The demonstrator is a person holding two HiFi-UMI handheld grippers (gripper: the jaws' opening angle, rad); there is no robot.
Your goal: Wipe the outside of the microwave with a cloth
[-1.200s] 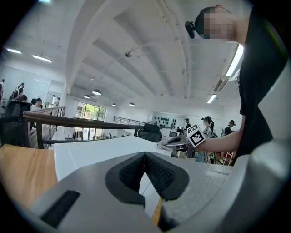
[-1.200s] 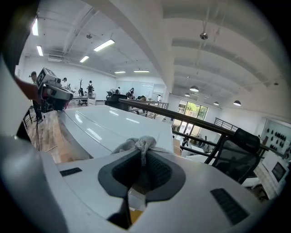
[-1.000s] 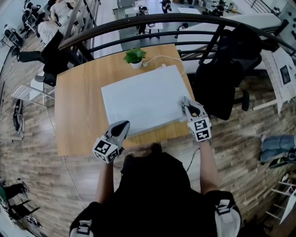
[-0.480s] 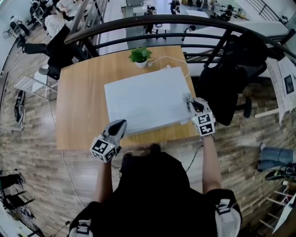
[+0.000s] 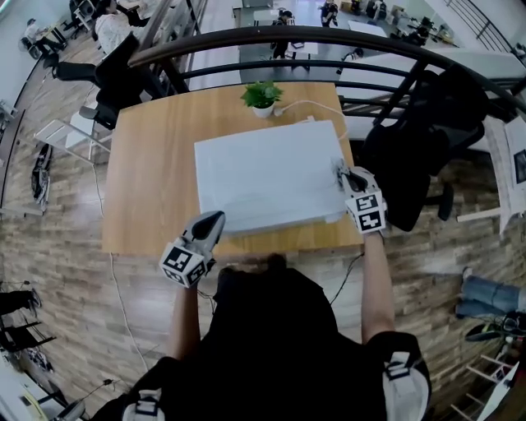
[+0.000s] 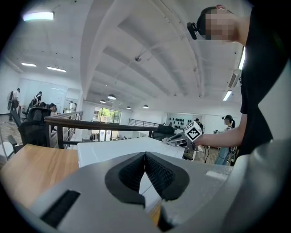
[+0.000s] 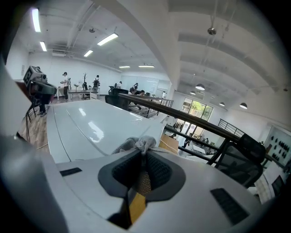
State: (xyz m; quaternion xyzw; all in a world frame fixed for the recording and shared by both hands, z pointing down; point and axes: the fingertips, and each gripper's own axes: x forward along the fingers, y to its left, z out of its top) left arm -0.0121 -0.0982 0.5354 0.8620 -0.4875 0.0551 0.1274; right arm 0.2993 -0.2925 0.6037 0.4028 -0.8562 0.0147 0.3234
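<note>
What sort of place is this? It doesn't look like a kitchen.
Probably an open-plan office or lab, on a raised floor: a wooden table beside a curved railing, a black office chair, and people at desks beyond it.

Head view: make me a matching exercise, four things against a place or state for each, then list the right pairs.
1. potted plant
2. microwave
3. left gripper
4. right gripper

A. shut on the cloth at the microwave's right edge
B. at the far edge of the table
C. shut and empty, by the table's near edge
D. white, on the table's right half

Pairs: 1-B, 2-D, 3-C, 4-A
</note>
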